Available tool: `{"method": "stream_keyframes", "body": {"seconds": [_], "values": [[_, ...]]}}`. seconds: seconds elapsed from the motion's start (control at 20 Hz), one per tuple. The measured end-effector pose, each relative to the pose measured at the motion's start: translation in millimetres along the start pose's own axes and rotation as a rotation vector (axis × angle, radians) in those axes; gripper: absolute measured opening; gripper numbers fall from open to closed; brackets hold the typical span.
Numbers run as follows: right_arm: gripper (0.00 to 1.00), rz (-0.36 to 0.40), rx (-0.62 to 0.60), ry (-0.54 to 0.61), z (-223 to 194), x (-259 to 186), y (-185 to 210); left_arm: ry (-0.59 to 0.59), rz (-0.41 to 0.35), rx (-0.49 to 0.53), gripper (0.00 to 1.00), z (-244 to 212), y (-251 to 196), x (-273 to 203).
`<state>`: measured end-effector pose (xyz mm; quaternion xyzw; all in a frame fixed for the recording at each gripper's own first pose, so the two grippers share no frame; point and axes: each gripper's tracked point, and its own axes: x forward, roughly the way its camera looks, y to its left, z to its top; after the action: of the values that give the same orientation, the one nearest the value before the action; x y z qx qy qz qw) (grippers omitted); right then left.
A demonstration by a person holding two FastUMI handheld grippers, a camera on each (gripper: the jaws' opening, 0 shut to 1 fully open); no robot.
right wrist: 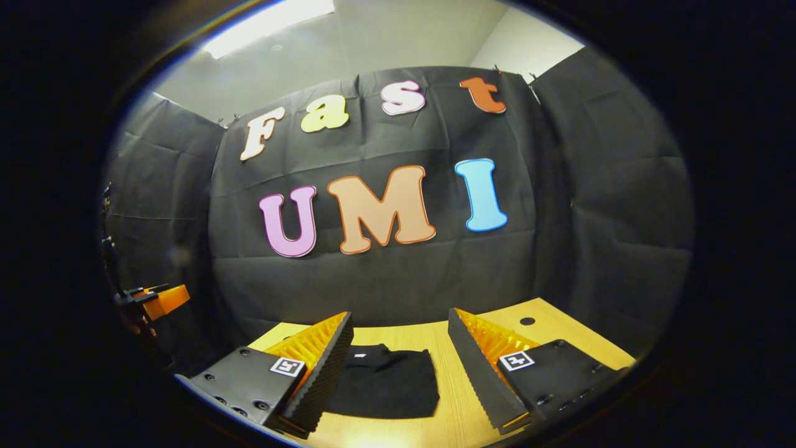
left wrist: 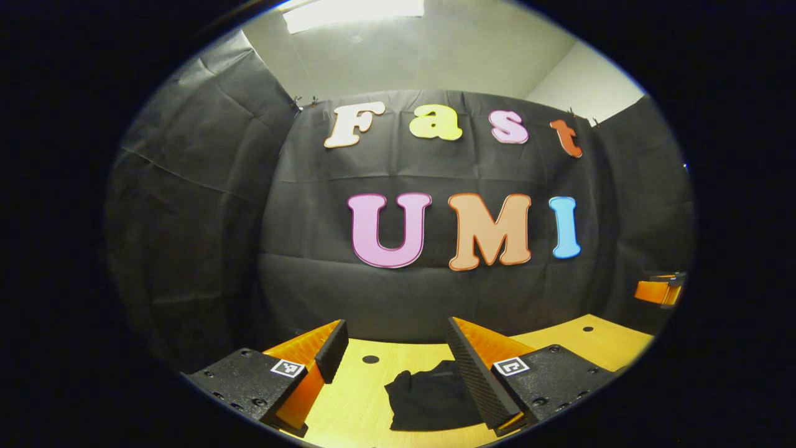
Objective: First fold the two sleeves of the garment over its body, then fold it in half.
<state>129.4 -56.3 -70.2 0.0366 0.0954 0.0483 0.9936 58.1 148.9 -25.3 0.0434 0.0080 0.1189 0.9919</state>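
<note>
I see both claws spread, left claw (left wrist: 397,358) and right claw (right wrist: 400,348); the shirt (right wrist: 385,381) lies bunched on the table (right wrist: 460,404) just ahead, between each claw's fingers.

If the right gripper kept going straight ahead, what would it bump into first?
Probably the black cloth wall. The right gripper looks held above the table and the dark garment, though depth is unclear.

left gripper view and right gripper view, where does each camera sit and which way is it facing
Left gripper view: rides on the left gripper, facing the booth's back wall over the wooden table; its two fingers frame a black garment.
Right gripper view: rides on the right gripper, facing the same wall, fingers open above the garment.
Shared: garment, table, and each shows the other gripper at its edge.
</note>
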Motion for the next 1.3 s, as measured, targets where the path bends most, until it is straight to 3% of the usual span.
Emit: {"method": "stream_keyframes", "body": {"seconds": [0.2,0.4,0.45,0.5,0.55,0.6,0.7,1.25,1.3], "values": [[0.93,0.013,-0.012,-0.011,-2.5,-38.1,17.3,-0.027,-0.005,-0.013,0.95,15.7,2.2,-35.0],[0.97,0.027,-0.03,-0.062,16.7,-67.6,34.0,-0.055,-0.027,-0.012,0.94,29.9,0.2,-53.1],[1.0,0.031,-0.032,-0.077,16.9,-70.9,37.3,-0.054,-0.032,-0.003,0.94,30.4,0.3,-56.3],[0.93,0.028,-0.036,-0.085,17.1,-73.9,38.1,-0.048,-0.035,0.004,0.95,29.7,-0.1,-59.1],[0.92,0.021,-0.042,-0.073,13.1,-76.2,38.1,-0.042,-0.04,0.006,0.95,29.2,0.1,-62.2],[0.96,0.025,-0.039,-0.058,7.5,-79.9,40.1,-0.032,-0.046,0.006,0.94,26.4,-0.9,-66.1],[0.93,0.027,-0.025,-0.05,3.5,-85.0,43.6,-0.021,-0.055,0.011,0.95,24.3,0.0,-71.8],[0.96,0.008,-0.03,-0.048,-3.4,-117.4,46.5,0.005,-0.082,0.016,0.95,19.6,2.3,-95.4],[0.93,0.008,-0.034,-0.051,-2.1,-119.4,46.6,0.007,-0.087,0.021,0.94,20.6,0.2,-96.9]]}}
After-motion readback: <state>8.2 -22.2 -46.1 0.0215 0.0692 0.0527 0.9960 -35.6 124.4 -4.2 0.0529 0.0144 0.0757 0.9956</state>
